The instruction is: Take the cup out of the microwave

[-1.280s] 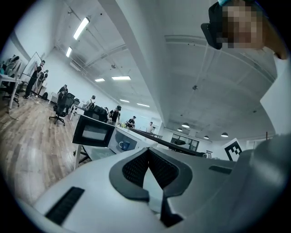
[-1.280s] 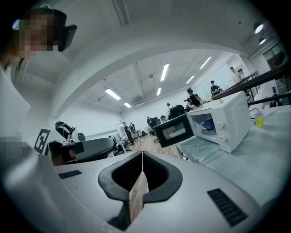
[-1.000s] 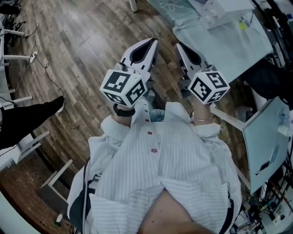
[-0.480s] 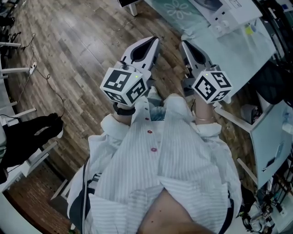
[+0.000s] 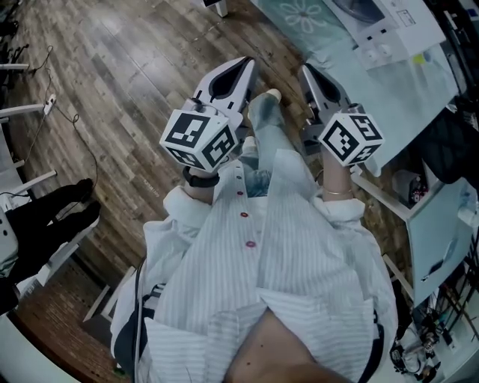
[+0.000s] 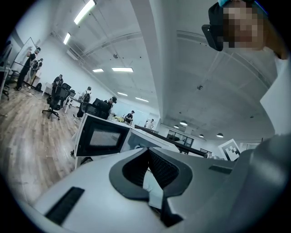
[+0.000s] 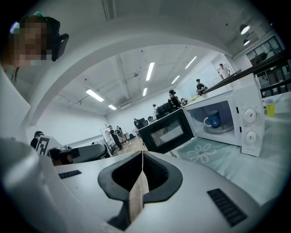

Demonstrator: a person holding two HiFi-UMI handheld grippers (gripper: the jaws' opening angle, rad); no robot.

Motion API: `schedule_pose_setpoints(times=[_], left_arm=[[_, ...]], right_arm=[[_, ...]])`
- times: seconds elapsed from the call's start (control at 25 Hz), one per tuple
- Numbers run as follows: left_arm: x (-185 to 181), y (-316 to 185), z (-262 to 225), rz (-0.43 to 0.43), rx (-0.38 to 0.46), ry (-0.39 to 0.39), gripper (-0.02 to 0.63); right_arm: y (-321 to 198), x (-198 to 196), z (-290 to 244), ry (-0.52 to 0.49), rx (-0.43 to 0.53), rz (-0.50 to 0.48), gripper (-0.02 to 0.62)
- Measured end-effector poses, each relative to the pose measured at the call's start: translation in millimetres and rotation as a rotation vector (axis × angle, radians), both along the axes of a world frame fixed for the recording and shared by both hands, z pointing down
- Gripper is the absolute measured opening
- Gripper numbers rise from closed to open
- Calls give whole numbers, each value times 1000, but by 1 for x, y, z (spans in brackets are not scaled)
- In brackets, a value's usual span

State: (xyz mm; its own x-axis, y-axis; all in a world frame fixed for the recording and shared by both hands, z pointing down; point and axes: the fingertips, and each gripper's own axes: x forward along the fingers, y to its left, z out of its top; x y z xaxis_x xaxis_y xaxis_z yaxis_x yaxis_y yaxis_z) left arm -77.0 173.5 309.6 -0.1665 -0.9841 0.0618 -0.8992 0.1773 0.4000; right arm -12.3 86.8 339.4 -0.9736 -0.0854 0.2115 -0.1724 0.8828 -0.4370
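Note:
A blue cup stands on the turntable inside a white microwave whose black-windowed door hangs wide open. In the head view the microwave sits at the top right on a table with a pale cloth. Both grippers are held out level in front of me, well short of the microwave. My left gripper is shut and empty. My right gripper also has its tips together, with nothing between them. The left gripper view shows the microwave's door side on.
A small yellow cup stands right of the microwave. The cloth has a flower print in front of the oven. My own leg and shoe show between the grippers over the wooden floor. Chairs and a person's dark legs are at the left.
The table and microwave have slid lower and nearer in the head view. My leg has swung forward between the grippers. Both grippers stay shut.

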Motion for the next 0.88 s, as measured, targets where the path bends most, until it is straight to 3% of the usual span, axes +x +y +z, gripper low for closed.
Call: schedule_pose_setpoints(times=[0.24,0.64,0.88], left_arm=[[-31,-27,4,9,0,4,9],[-88,-124,-2,83,3,-8,9],[-100,-183,-19,153,18,-18,9]], right_arm=[[-25,-38,3,2,-1,-8,34],[-109,-102,3,6,-9,29,34],[-164,-113,-13,-7,-5,89,34]])
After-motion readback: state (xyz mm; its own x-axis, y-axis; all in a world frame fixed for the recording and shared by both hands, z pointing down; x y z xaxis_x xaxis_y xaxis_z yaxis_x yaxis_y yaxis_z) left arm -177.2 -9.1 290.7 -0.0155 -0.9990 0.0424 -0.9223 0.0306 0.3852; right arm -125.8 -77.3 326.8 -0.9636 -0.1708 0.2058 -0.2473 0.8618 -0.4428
